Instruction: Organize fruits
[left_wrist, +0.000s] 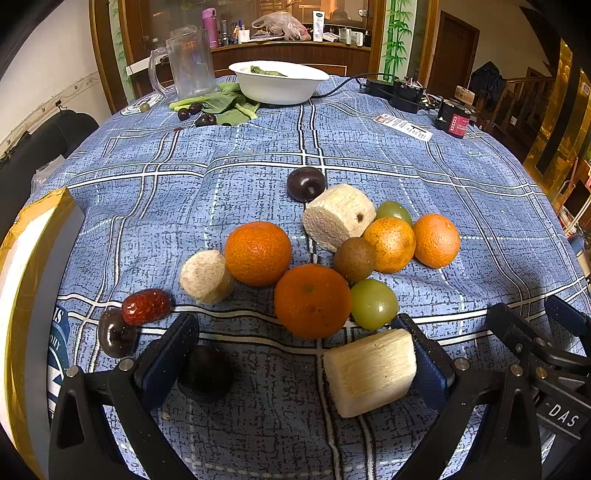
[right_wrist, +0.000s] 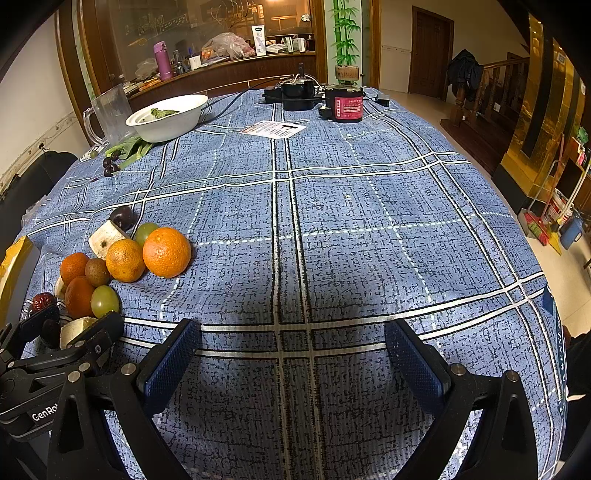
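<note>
A heap of fruit lies on the blue checked cloth (left_wrist: 221, 184): several oranges (left_wrist: 312, 301), green grapes (left_wrist: 373, 303), a brown kiwi (left_wrist: 354, 258), sugarcane chunks (left_wrist: 336, 216), a red jujube (left_wrist: 146, 306) and dark plums (left_wrist: 306, 183). My left gripper (left_wrist: 295, 350) is open and low over the cloth. One sugarcane piece (left_wrist: 369, 373) rests against its right finger, and a dark plum (left_wrist: 205, 373) sits beside its left finger. My right gripper (right_wrist: 295, 354) is open over bare cloth, to the right of the heap (right_wrist: 125, 258).
At the far side stand a white bowl (left_wrist: 279, 83), a clear jug (left_wrist: 190, 64), leafy greens (left_wrist: 225, 103) with small plums, black electronics (left_wrist: 406, 94), a red-labelled device (right_wrist: 347, 105) and a card (right_wrist: 273, 129). A yellow-taped box (left_wrist: 33, 240) lies at the left edge.
</note>
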